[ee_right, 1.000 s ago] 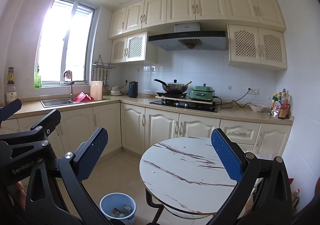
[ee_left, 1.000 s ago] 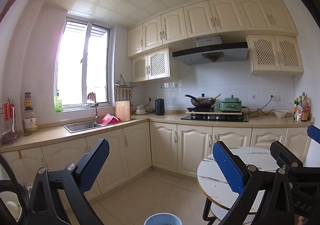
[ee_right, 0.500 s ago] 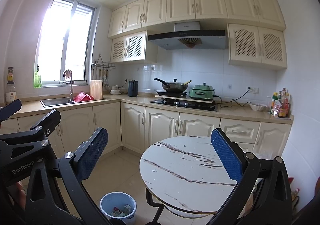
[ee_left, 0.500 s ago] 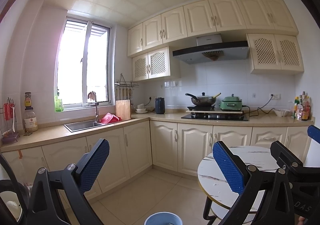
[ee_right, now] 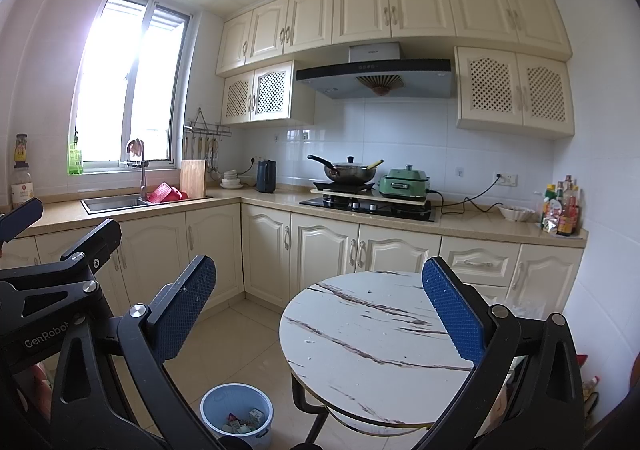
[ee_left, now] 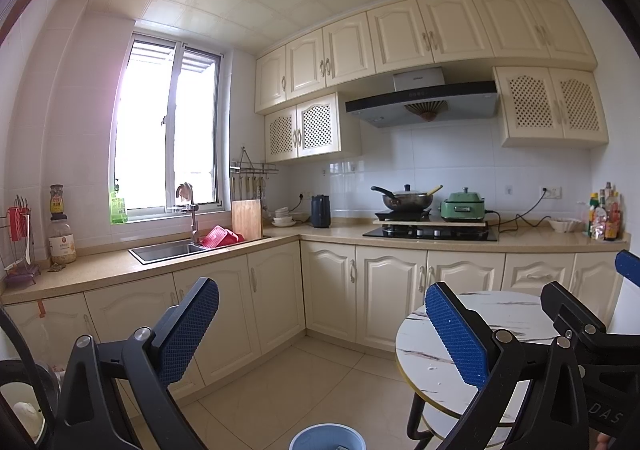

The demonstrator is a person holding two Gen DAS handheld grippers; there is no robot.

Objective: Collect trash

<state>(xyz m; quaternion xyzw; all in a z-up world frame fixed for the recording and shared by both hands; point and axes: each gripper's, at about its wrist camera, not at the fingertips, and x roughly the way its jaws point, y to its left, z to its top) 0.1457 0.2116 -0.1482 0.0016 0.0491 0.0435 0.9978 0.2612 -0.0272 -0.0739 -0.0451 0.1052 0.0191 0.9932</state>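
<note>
Both tongs hang in the air with their blue pads spread wide and nothing between them. The left gripper (ee_left: pixel 320 324) points across the kitchen floor; the right gripper (ee_right: pixel 320 302) is just beside it, over the near edge of the round marble-top table (ee_right: pixel 372 334). From the right wrist view the left tool's black frame shows at the side, with "GenRobot" printed on it in pale letters; from the left wrist view the right tool's frame carries the letters "DAS", the rest cut off.

The trash bin (ee_right: pixel 237 412) stands on the tiled floor beside the table's black legs, below and between the two tools. It is a small pale-blue plastic pail, round and open-topped, with a layer of crumpled wrappers and small cartons at its bottom; their print is too small to read.

Further back, the cream cabinets run along two walls. The range hood (ee_right: pixel 374 76) has a brand name on its steel chimney, too blurred to make out. A wok (ee_right: pixel 350 170) sits on the stove.
</note>
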